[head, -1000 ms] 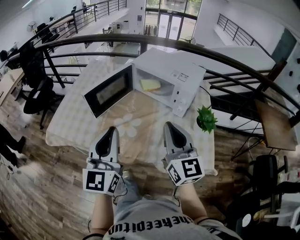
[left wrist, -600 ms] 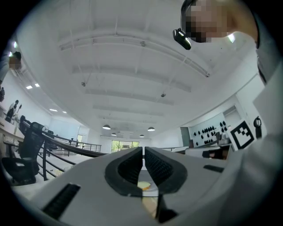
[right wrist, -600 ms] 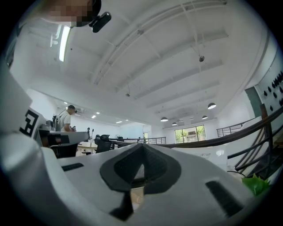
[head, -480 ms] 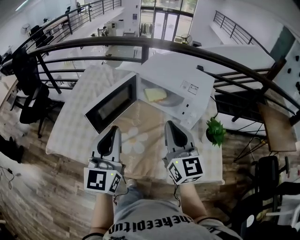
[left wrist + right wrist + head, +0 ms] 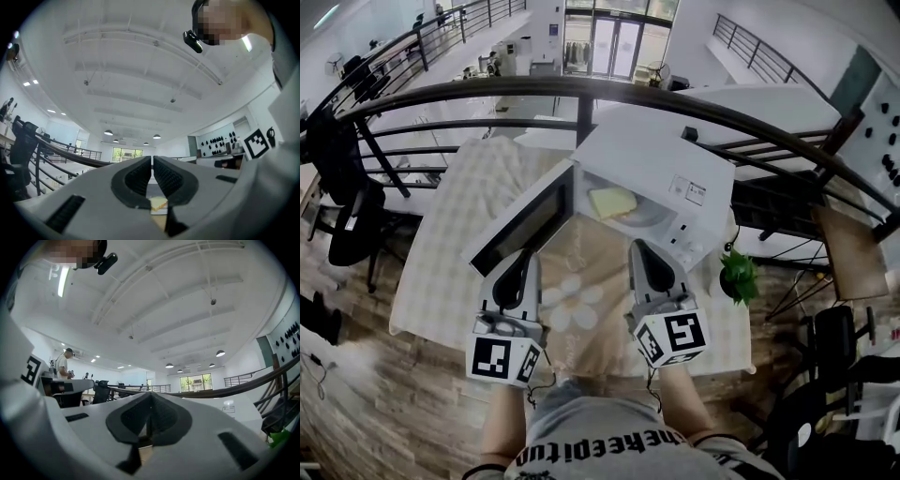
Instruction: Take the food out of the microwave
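A white microwave [image 5: 661, 164] stands on the table with its door [image 5: 523, 223] swung open to the left. Inside, a pale yellow piece of food [image 5: 612, 201] lies on a plate [image 5: 649, 216]. My left gripper [image 5: 525, 256] is shut and empty, just in front of the open door. My right gripper [image 5: 639, 247] is also shut and empty, in front of the cavity's right side. In the left gripper view the food [image 5: 158, 204] shows below the nearly touching jaws of the left gripper [image 5: 152, 165]. The right gripper [image 5: 151, 403] has its pads together.
The table carries a pale checked cloth [image 5: 441, 272]. A small green potted plant [image 5: 739, 275] sits to the right of the microwave. A dark curved railing [image 5: 581, 89] runs behind the table. Black chairs [image 5: 347, 220] stand at the left.
Both grippers have moved forward toward the microwave, which now sits nearer and lower in the head view. Their jaws have stayed the same.
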`<state>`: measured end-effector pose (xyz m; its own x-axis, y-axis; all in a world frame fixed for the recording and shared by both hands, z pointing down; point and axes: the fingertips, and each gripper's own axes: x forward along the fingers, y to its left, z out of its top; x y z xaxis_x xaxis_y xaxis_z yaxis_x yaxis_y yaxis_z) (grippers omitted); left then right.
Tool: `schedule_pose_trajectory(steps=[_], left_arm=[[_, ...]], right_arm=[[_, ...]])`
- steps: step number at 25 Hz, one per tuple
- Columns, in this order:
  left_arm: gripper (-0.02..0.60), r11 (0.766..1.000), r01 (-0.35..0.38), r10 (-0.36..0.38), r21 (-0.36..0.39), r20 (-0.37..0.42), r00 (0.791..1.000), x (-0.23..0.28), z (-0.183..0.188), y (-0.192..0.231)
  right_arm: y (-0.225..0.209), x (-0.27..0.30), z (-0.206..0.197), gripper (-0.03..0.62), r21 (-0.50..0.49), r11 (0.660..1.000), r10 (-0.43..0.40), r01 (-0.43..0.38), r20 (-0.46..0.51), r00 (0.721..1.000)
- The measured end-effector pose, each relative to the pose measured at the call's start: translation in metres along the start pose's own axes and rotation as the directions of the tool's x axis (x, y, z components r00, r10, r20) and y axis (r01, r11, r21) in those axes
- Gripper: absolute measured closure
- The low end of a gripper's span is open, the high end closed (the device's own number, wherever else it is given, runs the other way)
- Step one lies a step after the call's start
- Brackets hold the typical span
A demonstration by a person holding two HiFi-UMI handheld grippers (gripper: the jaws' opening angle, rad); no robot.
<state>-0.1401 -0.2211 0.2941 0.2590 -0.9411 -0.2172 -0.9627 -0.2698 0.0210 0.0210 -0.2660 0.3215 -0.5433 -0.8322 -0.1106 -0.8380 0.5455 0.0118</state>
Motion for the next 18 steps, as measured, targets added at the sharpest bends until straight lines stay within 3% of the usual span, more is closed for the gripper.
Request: schedule_pose_trajectory(steps=[11, 18], left_arm=[[0.566, 0.995, 0.096, -0.096, -0.022, -0.008, 0.995, 0.049, -0.019, 0.029], [0.566, 0.989, 0.141, -0.142, -0.037, -0.039, 0.989, 0.067, -0.042, 0.044]], right_arm=[[-0.011, 0.046, -0.015, 0.589, -0.02, 0.997, -0.077, 0.077, -0.018, 0.997], [-0.012, 0.076, -0.049, 0.589, -0.068, 0.993, -0.106, 0.099, -0.096, 0.99]])
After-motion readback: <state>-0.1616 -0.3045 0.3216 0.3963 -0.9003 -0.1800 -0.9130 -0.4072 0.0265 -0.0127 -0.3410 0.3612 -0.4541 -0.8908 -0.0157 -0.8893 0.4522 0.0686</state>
